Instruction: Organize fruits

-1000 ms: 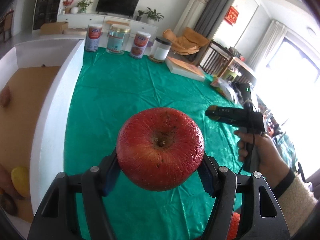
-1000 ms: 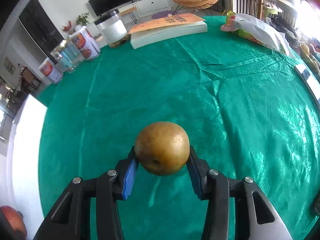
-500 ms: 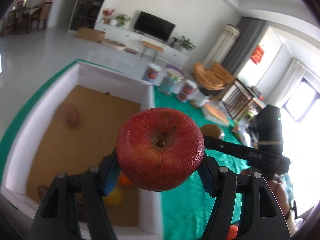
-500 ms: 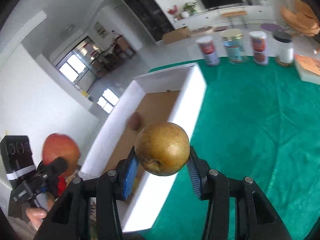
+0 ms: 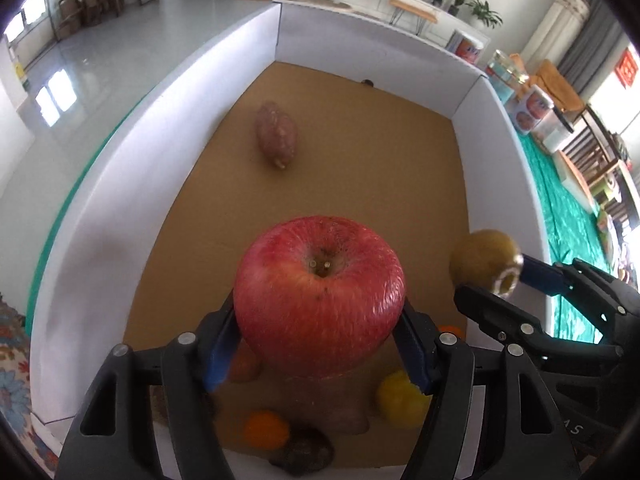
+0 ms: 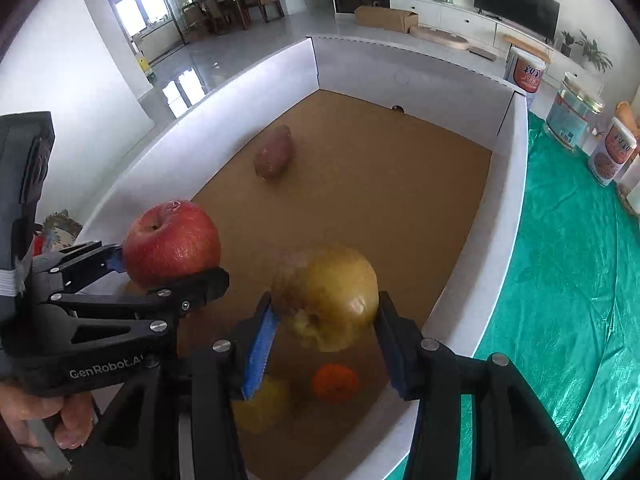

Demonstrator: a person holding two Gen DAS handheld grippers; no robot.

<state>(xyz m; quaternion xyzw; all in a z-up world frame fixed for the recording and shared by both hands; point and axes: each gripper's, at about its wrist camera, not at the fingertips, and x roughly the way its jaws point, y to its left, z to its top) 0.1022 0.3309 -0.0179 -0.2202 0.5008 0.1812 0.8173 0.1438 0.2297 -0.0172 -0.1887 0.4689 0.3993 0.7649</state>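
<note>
Over the brown floor of a white-walled box (image 5: 360,36) (image 6: 512,200), my left gripper (image 5: 318,320) (image 6: 168,268) is shut on a red apple (image 5: 320,280) (image 6: 172,240); its jaws are just starting to open with the pads still against the fruit. Just right of it, the jaws of my right gripper (image 6: 324,332) (image 5: 492,280) are opening. A brownish-yellow pear (image 6: 332,292) (image 5: 480,260) sits tilted and blurred between them, slipping loose above the box's near right corner.
In the box lie a sweet potato (image 5: 276,136) (image 6: 274,152) at the far left, an orange (image 6: 335,384), a yellow fruit (image 5: 400,400) and a dark fruit (image 5: 304,456) at the near end. Green tablecloth (image 6: 560,280) and cans (image 6: 614,152) lie to the right.
Both grippers swung from over the green cloth to above the box. The right jaws have parted and the pear has tipped and blurred. The apple stays gripped.
</note>
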